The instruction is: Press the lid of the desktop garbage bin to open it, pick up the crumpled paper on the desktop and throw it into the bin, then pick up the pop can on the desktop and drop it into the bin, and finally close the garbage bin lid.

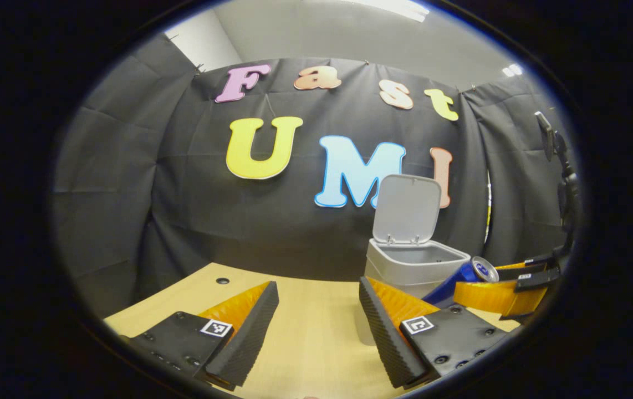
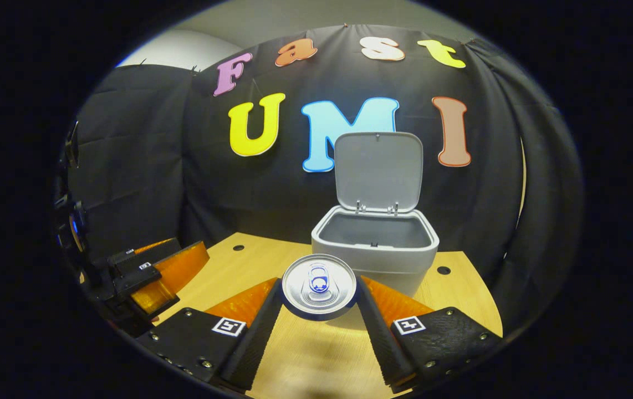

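Screwed black claw (image 2: 319, 327) plates carry square markers.

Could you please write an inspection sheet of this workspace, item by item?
Surface: light wooden desktop with small dark round holes; no spill seen.
Job's things: grey plastic desktop garbage bin, its hinged grey lid standing open; blue aluminium pop can with silver top, held between the right tongs, top facing the camera, in front of the bin. Crumpled paper: nothing seen.
Clutter: nothing seen.
Grippers: right tongs shut on the can; left tongs open and empty above the desktop.
Cables: nothing seen.
Surroundings: black cloth booth wall; dark stand at the right edge of the left gripper view.
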